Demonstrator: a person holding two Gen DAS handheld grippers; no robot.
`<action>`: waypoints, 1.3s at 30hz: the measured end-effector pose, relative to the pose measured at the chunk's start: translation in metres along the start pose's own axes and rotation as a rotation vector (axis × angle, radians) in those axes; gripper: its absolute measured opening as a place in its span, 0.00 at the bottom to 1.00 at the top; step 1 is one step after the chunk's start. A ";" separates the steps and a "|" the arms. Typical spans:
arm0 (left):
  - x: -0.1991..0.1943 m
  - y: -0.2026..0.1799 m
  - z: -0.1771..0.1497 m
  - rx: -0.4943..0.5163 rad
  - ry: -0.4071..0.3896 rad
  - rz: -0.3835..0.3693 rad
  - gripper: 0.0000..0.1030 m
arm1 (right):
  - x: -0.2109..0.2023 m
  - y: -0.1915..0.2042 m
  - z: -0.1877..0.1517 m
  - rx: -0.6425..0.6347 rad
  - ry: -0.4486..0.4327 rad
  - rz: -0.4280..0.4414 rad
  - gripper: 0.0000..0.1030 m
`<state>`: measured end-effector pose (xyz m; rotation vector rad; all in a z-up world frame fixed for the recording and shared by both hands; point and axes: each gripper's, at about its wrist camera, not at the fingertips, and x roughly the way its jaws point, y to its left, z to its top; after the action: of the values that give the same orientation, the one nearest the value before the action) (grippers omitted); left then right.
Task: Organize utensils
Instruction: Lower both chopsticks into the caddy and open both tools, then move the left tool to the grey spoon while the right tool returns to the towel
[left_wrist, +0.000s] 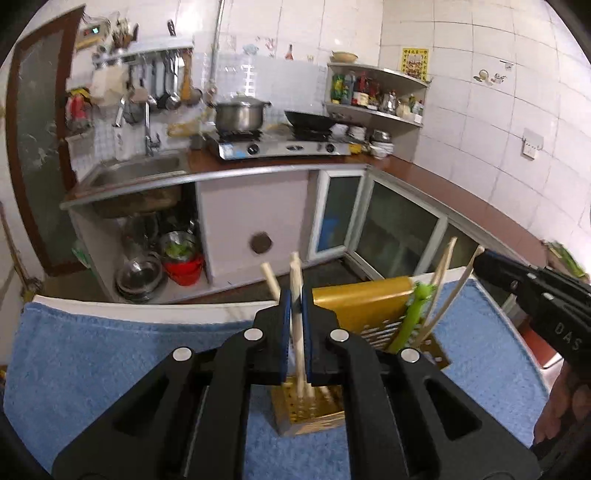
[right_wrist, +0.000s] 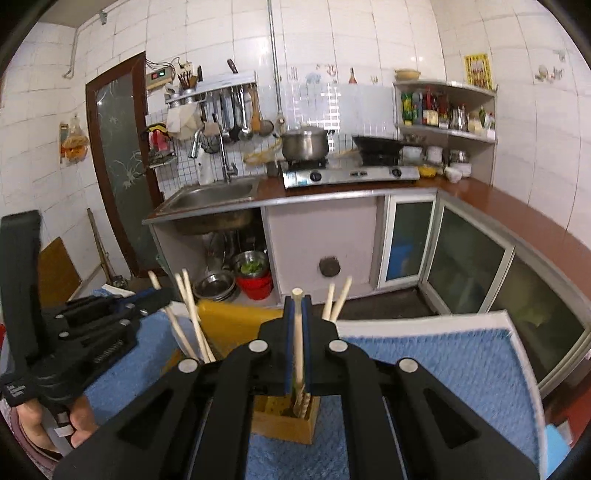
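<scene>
- On the blue towel (left_wrist: 110, 354) covering the bench, a gold perforated utensil holder (left_wrist: 354, 306) is standing upright with two front compartments.
- The left tool (left_wrist: 295, 321) is sitting clamped on one chopstick (left_wrist: 296, 295), which is standing upright with its lower end inside the holder's left compartment (left_wrist: 306, 410), beside other chopsticks.
- The right tool (right_wrist: 298, 332) is gripping another chopstick (right_wrist: 297, 332), its lower end reaching into the right compartment (right_wrist: 288, 410) next to two more sticks (right_wrist: 338, 299).
- A green utensil (left_wrist: 410, 317) is leaning in that right compartment.
- Behind the bench, a pot (right_wrist: 304, 142) and a wok (right_wrist: 380, 146) are sitting on the stove (right_wrist: 351, 173), beside the sink (right_wrist: 212, 195).
</scene>
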<state>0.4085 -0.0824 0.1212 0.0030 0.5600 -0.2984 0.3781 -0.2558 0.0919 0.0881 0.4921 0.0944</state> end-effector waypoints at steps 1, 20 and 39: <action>0.001 0.000 -0.003 0.001 -0.004 0.005 0.05 | 0.004 -0.002 -0.005 0.002 0.001 -0.005 0.04; -0.062 0.011 -0.022 -0.035 -0.013 0.021 0.78 | -0.036 -0.025 -0.037 0.049 -0.035 -0.135 0.63; -0.041 0.006 -0.186 -0.016 0.326 0.025 0.93 | -0.046 -0.028 -0.170 0.040 0.204 -0.234 0.74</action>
<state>0.2798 -0.0492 -0.0158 0.0439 0.8856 -0.2702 0.2595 -0.2780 -0.0387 0.0599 0.7042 -0.1375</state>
